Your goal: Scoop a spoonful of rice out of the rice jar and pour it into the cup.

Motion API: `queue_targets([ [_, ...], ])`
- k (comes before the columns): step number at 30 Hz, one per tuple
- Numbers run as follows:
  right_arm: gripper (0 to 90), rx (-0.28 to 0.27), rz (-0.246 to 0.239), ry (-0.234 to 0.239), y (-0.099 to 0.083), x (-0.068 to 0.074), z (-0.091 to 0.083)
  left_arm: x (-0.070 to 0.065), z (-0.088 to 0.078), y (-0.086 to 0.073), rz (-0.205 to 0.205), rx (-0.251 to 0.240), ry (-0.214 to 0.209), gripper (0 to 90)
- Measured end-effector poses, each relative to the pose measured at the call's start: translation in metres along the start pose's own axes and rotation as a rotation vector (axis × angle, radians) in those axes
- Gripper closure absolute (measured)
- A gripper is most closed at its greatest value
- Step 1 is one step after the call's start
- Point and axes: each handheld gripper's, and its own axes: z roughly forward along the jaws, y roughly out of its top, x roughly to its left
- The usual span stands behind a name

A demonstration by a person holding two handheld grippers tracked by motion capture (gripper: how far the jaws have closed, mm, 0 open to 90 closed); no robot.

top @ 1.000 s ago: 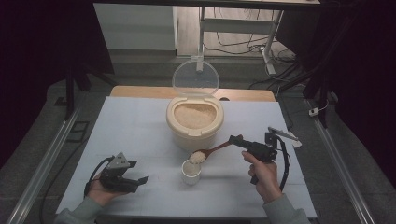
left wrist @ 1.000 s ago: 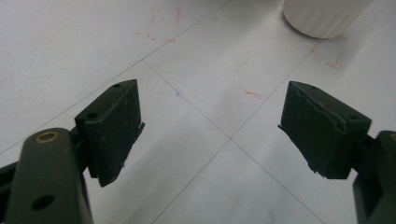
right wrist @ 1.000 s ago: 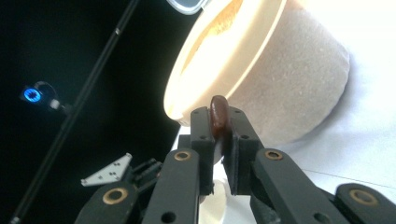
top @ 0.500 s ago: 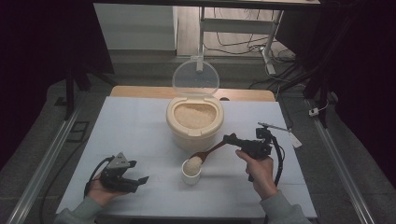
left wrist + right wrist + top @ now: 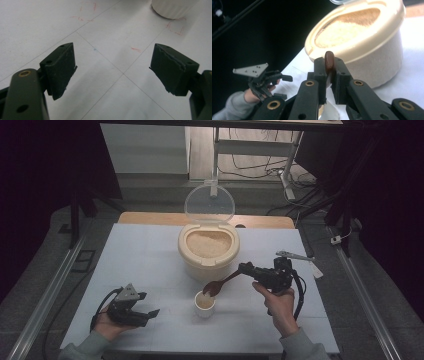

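Nearest you, your left tool (image 5: pixel 134 309) rests on the white surface (image 5: pixel 145 255) at the near left, jaws wide and empty, well clear of the work. Your right tool (image 5: pixel 250 269) is clamped on the handle of the brown spoon (image 5: pixel 216 286), whose bowl is tipped over the small white cup (image 5: pixel 204 304), likely so the grain drops inside. Just beyond stands the cream grain container (image 5: pixel 208 251), its clear lid (image 5: pixel 209 204) raised behind it, leaving the spoon's way back open.

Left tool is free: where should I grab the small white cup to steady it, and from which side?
Grip the cup across its round wall, low down, coming level from its left. The left tool rests open on that side, and the spoon tips over the rim from the right, so stay below the rim.
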Motion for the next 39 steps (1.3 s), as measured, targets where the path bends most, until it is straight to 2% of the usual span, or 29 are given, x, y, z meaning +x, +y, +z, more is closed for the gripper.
queue_targets([
  [3,82.6,-0.002,-0.076,-0.014,0.001,0.007,-0.001,0.000,0.000,0.000,0.001,0.001,0.000,19.9],
  [5,82.6,-0.008,-0.095,-0.009,0.000,0.010,-0.002,0.000,0.000,0.000,0.000,0.002,0.000,19.9],
  [13,82.6,-0.061,-0.099,0.034,0.000,0.006,-0.006,-0.001,0.000,0.000,0.002,0.000,0.003,19.9],
  [22,82.6,-0.123,-0.107,0.052,0.004,-0.004,-0.026,0.000,0.001,0.000,0.002,0.005,0.002,19.9],
  [24,82.6,-0.110,-0.107,0.051,0.007,-0.006,-0.030,0.000,0.001,0.000,0.000,0.004,0.002,19.9],
  [31,82.6,-0.036,-0.163,0.014,0.015,-0.007,-0.043,-0.001,0.000,-0.001,0.004,0.002,0.002,19.9],
  [36,82.6,0.075,-0.221,0.005,0.017,-0.003,-0.042,0.000,0.000,-0.001,0.004,0.002,0.002,19.9],
  [39,82.5,0.119,-0.236,0.010,0.017,-0.003,-0.039,0.000,0.000,-0.001,0.003,0.000,0.002,19.9],
])
